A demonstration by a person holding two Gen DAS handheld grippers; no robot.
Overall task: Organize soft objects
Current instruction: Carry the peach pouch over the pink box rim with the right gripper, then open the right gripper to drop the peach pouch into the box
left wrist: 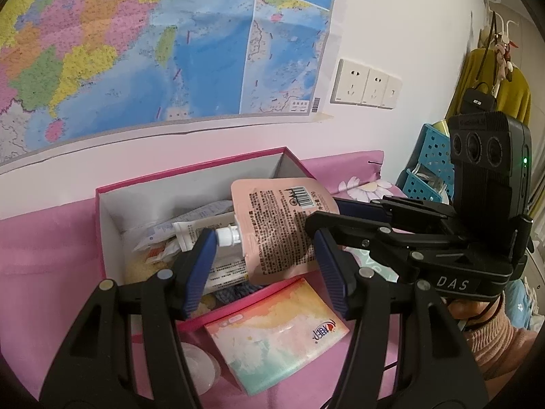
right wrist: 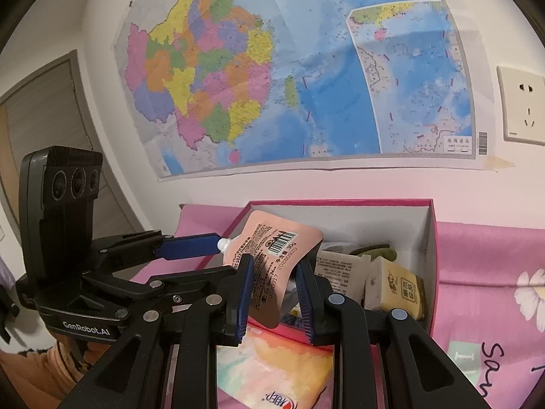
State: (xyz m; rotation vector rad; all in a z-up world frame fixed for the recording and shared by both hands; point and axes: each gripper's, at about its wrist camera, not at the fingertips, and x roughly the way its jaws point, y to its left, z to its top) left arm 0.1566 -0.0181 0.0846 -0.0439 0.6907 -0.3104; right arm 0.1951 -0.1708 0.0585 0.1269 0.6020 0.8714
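The soft, flat pink spout pouch with a white screw cap and a barcode on its back [right wrist: 276, 266] hangs tilted over the open pink cardboard box with grey inner walls [left wrist: 105, 225], its cap end aimed at the box's left side. It is held above the contents, not lying on them, which suggests it is being carried in for stowing. The right gripper [right wrist: 275, 298] has its blue-padded jaws clenched on the pouch's lower corner, a pinch near the edge that leaves the body free to drop into the box. The left gripper [left wrist: 267, 271] holds nothing: its jaws stand apart, empty, in front of the box, the pouch's cap just beyond one pad, probably waiting for the next item. Inside the box already lie a white tube [left wrist: 201, 230], paper sachets and a beige packet [right wrist: 395, 286], so the box appears to be the collecting place. A pastel, soft tissue packet [left wrist: 276, 334] lies flat on the pink cloth [left wrist: 44, 248], just in front of the box, likely next to go in.
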